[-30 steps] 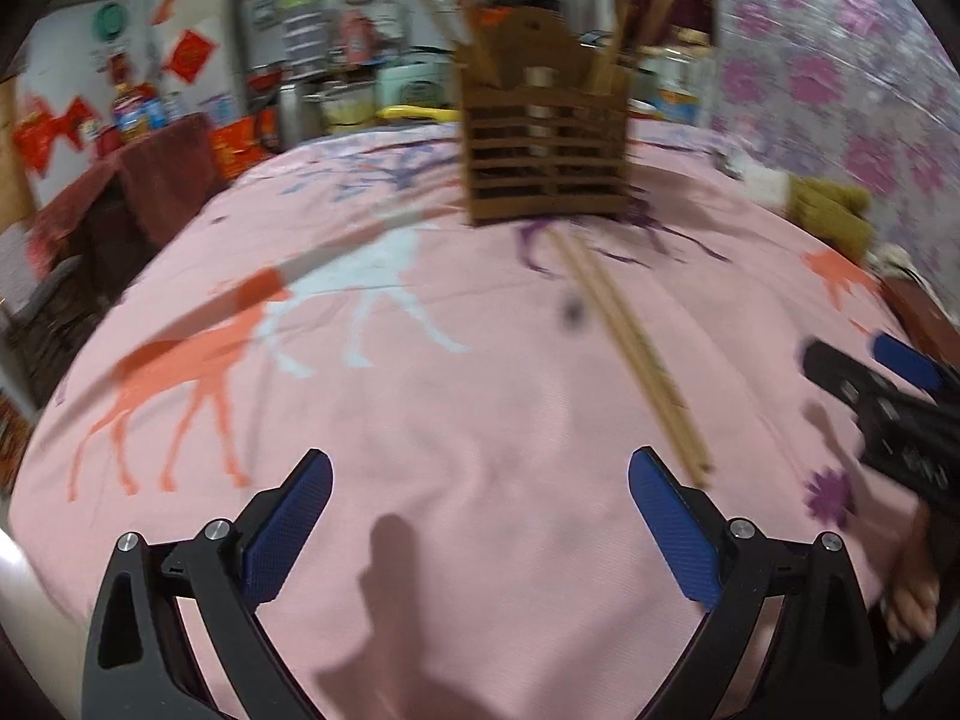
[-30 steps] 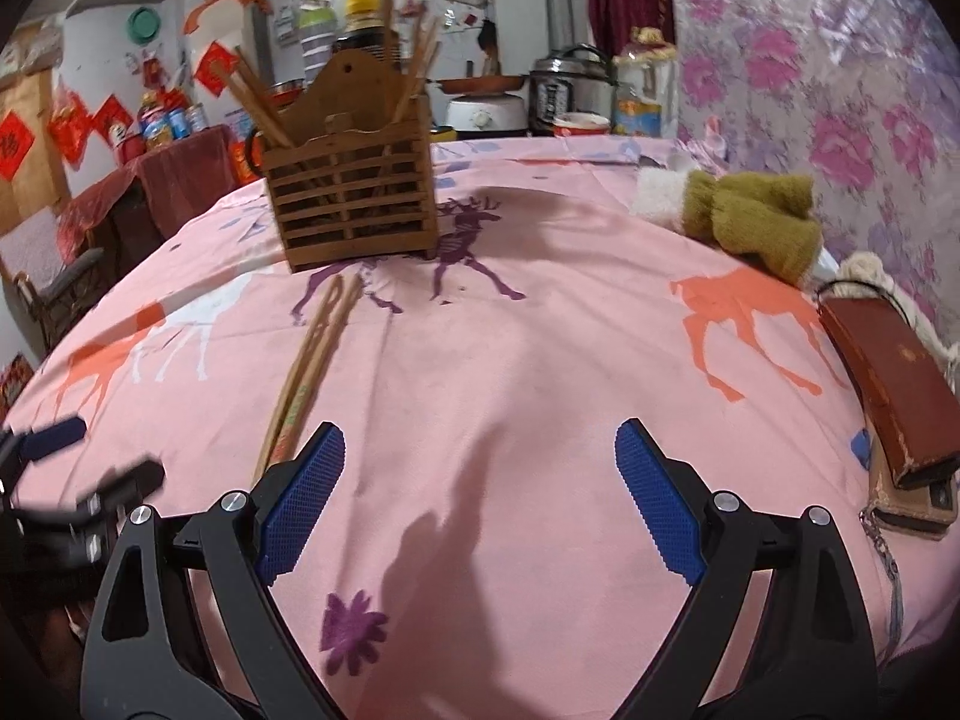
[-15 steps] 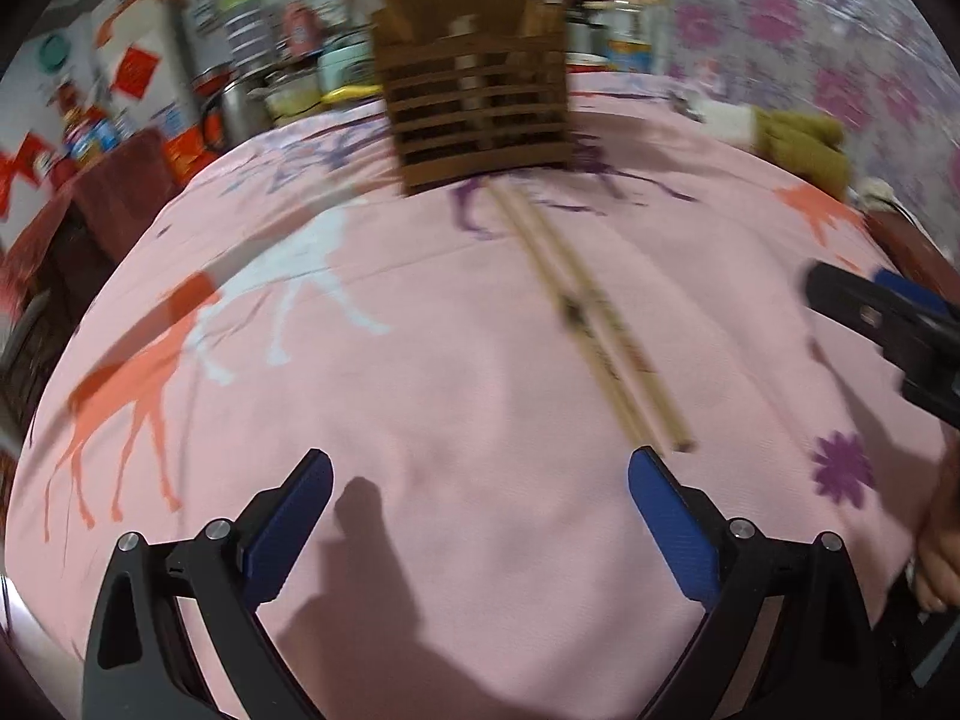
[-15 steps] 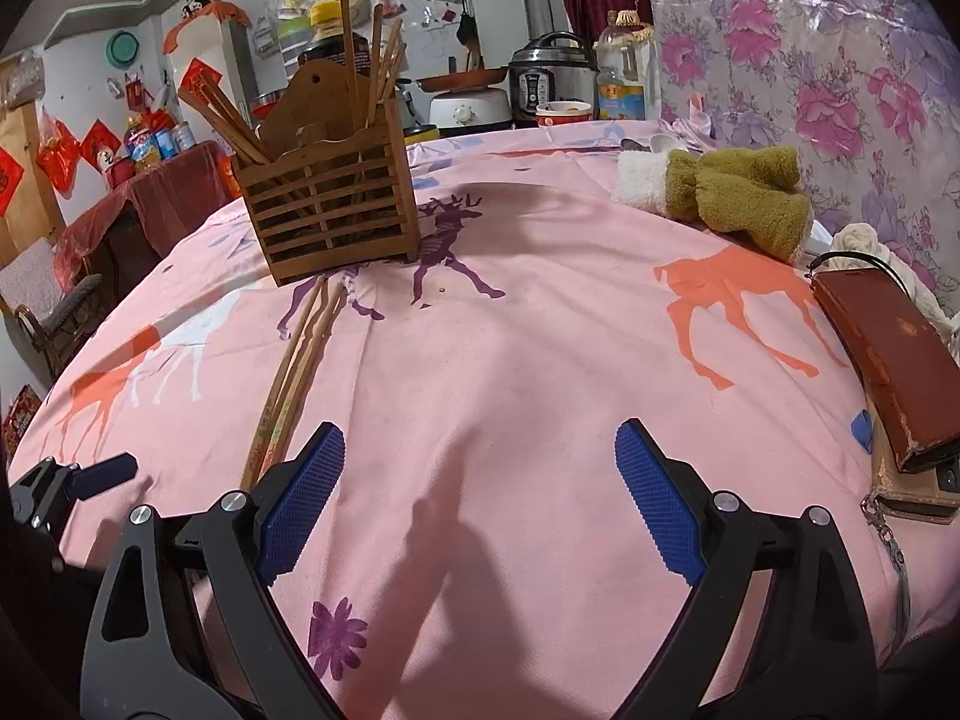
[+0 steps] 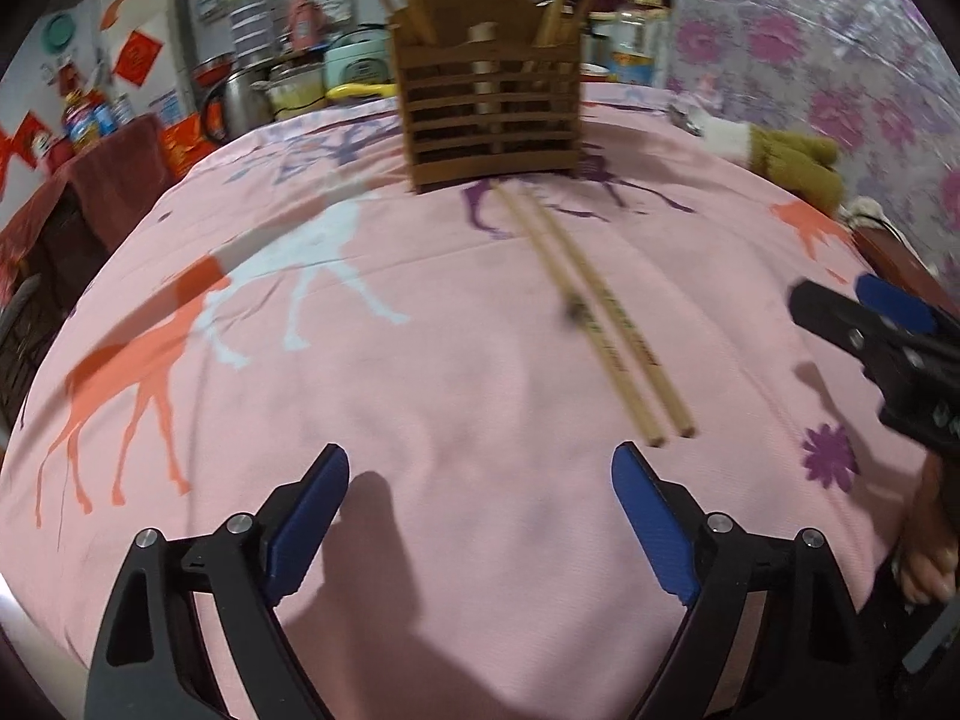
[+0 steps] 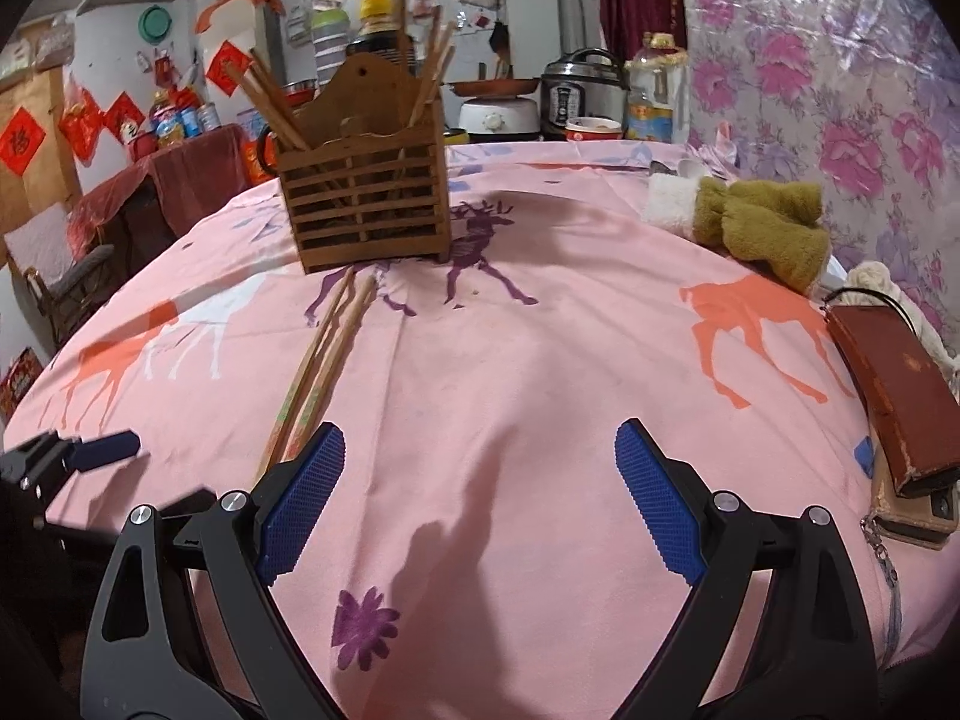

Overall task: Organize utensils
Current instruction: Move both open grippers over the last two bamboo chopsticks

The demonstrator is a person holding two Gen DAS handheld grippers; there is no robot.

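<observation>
On pink animal-print tablecloth (image 5: 420, 396): pair of chopsticks (image 5: 600, 324) lying loose, both grippers empty.

Just ahead of wooden slatted holder (image 5: 492, 114), already stocked with upright chopsticks; near ends just beyond right finger of left gripper (image 5: 480, 516), untouched. Left jaws wide but closing, nothing but cloth between. Right gripper (image 6: 480, 498) spread wide over bare cloth, holding nothing, chopsticks passing beside its left finger. Off to right side: olive plush toy (image 6: 762, 228), brown case (image 6: 894, 396).
</observation>
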